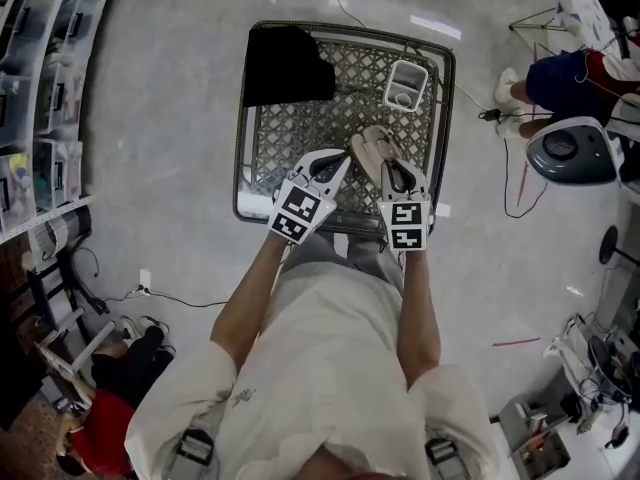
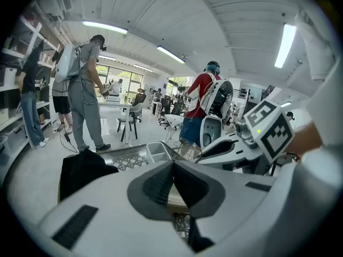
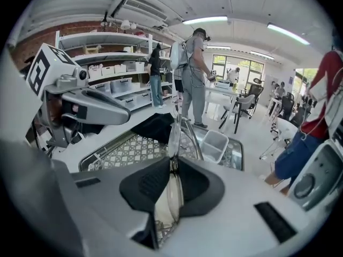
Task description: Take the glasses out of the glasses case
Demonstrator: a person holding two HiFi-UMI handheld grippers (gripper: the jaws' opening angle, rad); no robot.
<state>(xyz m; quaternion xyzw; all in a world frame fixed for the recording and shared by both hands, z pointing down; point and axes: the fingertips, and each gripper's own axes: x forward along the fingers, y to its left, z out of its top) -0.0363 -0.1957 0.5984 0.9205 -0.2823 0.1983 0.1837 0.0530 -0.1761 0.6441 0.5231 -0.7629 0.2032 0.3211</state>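
My right gripper (image 1: 388,165) (image 3: 172,167) is shut on a pair of clear-framed glasses (image 3: 174,135), held edge-on, one lens above the pads and one below. My left gripper (image 1: 343,160) (image 2: 172,170) is shut on the beige glasses case (image 1: 372,151) (image 2: 179,198), of which only a strip shows below its pads. Both grippers hang close together above the near edge of the lattice-topped table (image 1: 241,118). In the left gripper view the right gripper (image 2: 252,143) sits to the right. The right gripper view has the left gripper (image 3: 80,105) at its left.
A black cloth (image 1: 286,64) (image 3: 155,126) lies on the table's far left corner. A small white bin (image 1: 405,85) (image 3: 214,143) stands at the far right. Shelves (image 1: 45,88) line the left. A grey machine (image 1: 562,150) and people stand nearby on the floor.
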